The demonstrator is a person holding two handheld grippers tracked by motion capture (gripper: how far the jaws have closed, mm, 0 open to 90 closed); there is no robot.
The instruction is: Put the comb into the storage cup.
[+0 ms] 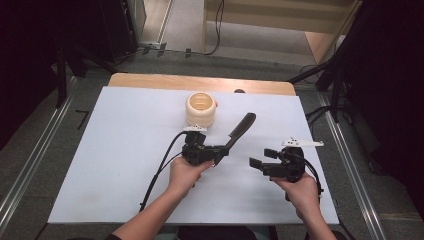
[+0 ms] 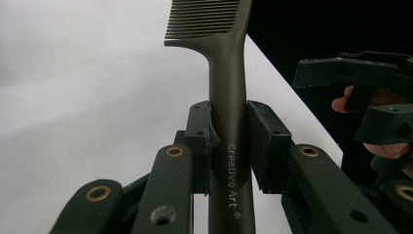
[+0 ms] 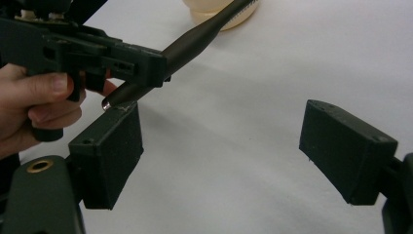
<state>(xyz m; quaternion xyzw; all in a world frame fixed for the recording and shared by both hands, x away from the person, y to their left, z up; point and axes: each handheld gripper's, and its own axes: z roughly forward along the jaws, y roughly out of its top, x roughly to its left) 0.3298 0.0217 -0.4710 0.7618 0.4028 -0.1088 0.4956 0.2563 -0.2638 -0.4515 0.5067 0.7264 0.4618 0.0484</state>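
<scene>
A person sits at the near edge of a white table [image 1: 100, 165], both forearms reaching in from below, a black two-jaw gripper in each hand.

Nearest, on the person's right, the right gripper [image 1: 260, 159] hovers just above the table with its jaws spread wide and nothing between them. In the right gripper view its two black pads stand well apart over bare white surface. It points to the person's left, toward the other hand.

Just left of it, near the middle of the table, the left gripper [image 1: 223, 150] is clamped on the handle of a dark comb [image 1: 241, 129]. In the left gripper view the jaws press the handle from both sides, partway along it, with the words "Creative Art" printed on the handle [image 2: 233, 180] below the grip and the comb teeth [image 2: 202, 19] above.

The comb is lifted off the table. Its long axis runs from the butt end of the handle, low and near, up and away to the toothed end, slanting toward the far right. The butt end [image 3: 114, 100] sticks out past the left gripper toward the right gripper, lying just beside the right gripper's left pad [image 3: 108, 156]. The right gripper is the free one, and the handle's free end lies to its left and slightly ahead.

Farthest off, beyond the comb's toothed end, a cream-coloured round cup [image 1: 201, 108] stands upright and open on the table
</scene>
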